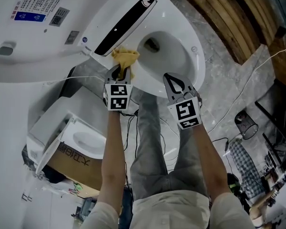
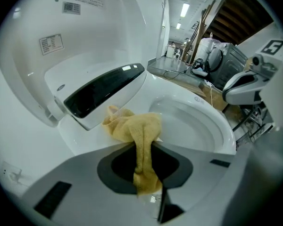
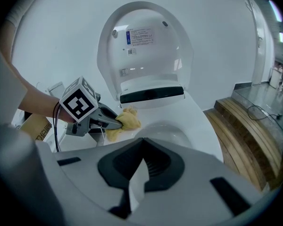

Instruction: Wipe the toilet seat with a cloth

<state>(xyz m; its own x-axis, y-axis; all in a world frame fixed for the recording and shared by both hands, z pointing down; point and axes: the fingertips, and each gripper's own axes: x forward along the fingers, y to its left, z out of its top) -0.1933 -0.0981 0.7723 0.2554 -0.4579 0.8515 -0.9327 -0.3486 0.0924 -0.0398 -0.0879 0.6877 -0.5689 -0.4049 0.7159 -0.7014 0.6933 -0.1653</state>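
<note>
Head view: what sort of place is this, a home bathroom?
Probably not; more likely a workshop or showroom. The toilet stands on a marble floor, beside another toilet, a cardboard box and wooden steps.

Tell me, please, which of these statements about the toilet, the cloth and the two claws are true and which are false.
1. The left claw is shut on the yellow cloth. True.
2. The toilet lid is down over the bowl. False: it stands raised.
3. The right claw grips a second cloth. False: its jaws are together with nothing between them.
4. The cloth's free end rests on the white seat beside the black panel. True.
5. The right claw touches the cloth. False: it is apart from the cloth, near the front of the bowl.
</note>
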